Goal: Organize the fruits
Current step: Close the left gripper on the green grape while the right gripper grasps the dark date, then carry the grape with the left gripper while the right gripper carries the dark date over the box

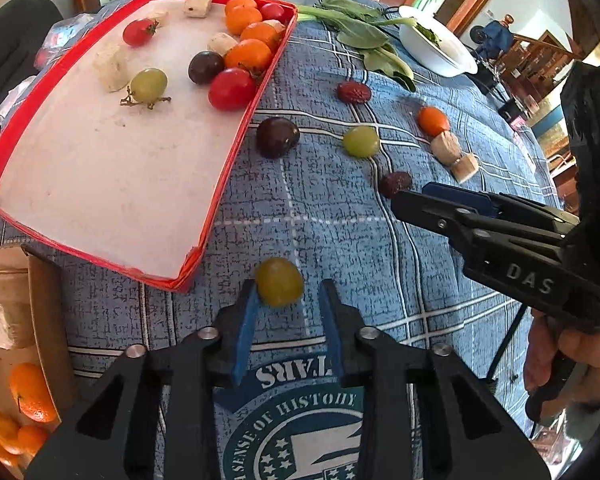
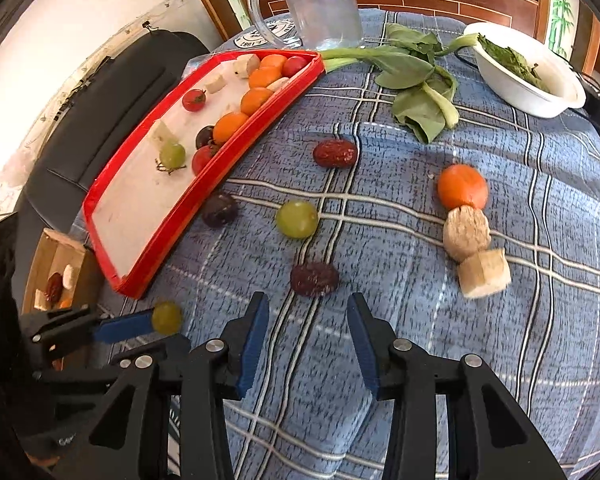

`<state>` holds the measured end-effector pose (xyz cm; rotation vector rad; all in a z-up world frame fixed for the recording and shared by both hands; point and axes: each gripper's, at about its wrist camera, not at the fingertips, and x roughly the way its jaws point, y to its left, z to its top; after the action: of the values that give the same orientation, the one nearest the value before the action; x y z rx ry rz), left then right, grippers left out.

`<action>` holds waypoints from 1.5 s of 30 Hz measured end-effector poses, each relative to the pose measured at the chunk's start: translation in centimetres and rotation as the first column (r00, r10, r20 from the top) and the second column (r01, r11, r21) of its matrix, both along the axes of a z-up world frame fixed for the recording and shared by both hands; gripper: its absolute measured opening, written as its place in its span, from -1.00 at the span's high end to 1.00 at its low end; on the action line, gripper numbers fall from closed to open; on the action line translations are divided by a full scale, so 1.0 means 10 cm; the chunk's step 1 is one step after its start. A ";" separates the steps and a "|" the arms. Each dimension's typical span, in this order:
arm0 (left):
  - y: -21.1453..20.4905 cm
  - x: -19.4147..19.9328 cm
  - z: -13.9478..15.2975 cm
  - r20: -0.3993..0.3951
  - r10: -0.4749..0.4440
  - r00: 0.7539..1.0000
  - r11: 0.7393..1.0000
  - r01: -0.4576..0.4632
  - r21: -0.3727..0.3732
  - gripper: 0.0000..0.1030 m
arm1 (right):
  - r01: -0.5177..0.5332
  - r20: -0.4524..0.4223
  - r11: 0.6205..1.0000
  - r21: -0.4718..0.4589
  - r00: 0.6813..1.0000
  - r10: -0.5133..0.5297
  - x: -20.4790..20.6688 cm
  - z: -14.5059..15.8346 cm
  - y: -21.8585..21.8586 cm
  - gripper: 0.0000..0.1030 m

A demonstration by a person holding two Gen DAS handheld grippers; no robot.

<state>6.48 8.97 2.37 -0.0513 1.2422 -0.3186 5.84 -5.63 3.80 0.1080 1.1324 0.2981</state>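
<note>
Blue plaid tablecloth (image 1: 320,208) under my grippers, left gripper (image 1: 288,300) with a green grape (image 1: 279,281) between its fingertips, left pad touching, beside the red tray (image 1: 236,136), right gripper (image 2: 308,312) open above a dark red date (image 2: 314,279).

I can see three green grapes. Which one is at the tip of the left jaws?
The green grape lying on the blue checked cloth just below the red tray's near corner. Another grape lies farther out on the cloth; the stemmed grape sits inside the tray.
</note>
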 end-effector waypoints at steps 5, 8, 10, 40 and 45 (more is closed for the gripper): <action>-0.04 -0.01 0.01 0.016 0.009 1.000 1.000 -0.009 -0.007 0.63 | -0.011 0.000 1.000 -0.029 1.000 0.011 0.09 -0.03 0.07 0.49; 0.00 -0.03 0.01 0.016 0.018 1.000 1.000 -0.018 -0.023 0.64 | -0.038 0.014 0.998 -0.052 0.999 0.038 0.07 -0.01 0.11 0.76; 0.02 -0.04 0.01 0.008 0.022 1.000 0.999 -0.022 -0.040 0.64 | -0.040 0.019 0.998 -0.046 0.999 0.041 0.04 0.02 0.10 0.87; 0.25 -0.35 0.17 0.004 0.076 0.997 0.991 -0.075 -0.113 0.64 | -0.121 0.023 0.991 -0.055 0.992 0.122 -0.15 0.06 0.33 0.66; 0.43 -0.51 0.30 0.023 0.101 0.995 0.986 -0.097 -0.137 0.63 | -0.152 0.034 0.988 0.016 0.988 0.152 -0.43 0.21 0.46 0.66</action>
<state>1.38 13.32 5.34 -0.2246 1.1829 -0.3159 1.56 -1.02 5.88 0.0326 1.1081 0.4446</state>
